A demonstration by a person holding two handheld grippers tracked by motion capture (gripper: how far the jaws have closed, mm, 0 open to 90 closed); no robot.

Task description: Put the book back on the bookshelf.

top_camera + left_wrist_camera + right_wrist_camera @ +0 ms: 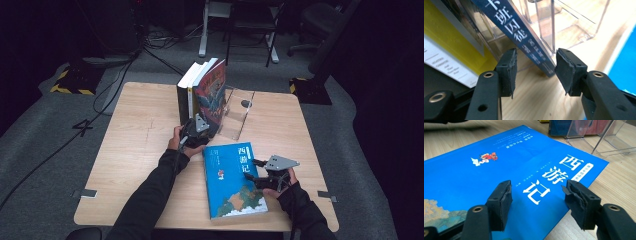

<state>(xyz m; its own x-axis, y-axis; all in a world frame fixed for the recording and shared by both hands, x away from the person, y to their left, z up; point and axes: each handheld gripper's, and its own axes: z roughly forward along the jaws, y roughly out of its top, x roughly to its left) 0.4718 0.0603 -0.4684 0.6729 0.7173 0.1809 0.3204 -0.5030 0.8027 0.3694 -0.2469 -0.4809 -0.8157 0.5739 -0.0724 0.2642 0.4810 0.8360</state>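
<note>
A big blue book (232, 180) with white Chinese title lies flat on the wooden table (135, 150), front right. My right gripper (254, 170) hovers open over its right edge; in the right gripper view the cover (499, 167) spreads below the right gripper (536, 195). Behind it, several books (192, 87) stand in a row, the rightmost one (214, 92) leaning. My left gripper (194, 131) is at their base and open. In the left gripper view the leaning book's dark blue spine (519, 35) ends between the left gripper's (536, 72) pads without touching them.
A clear acrylic book stand (237, 112) sits right of the standing books, seen close in the left gripper view (574, 25) and at the top right in the right gripper view (604, 142). A yellow-spined book (454, 42) stands left of the leaning one. Chairs and cables lie beyond the table.
</note>
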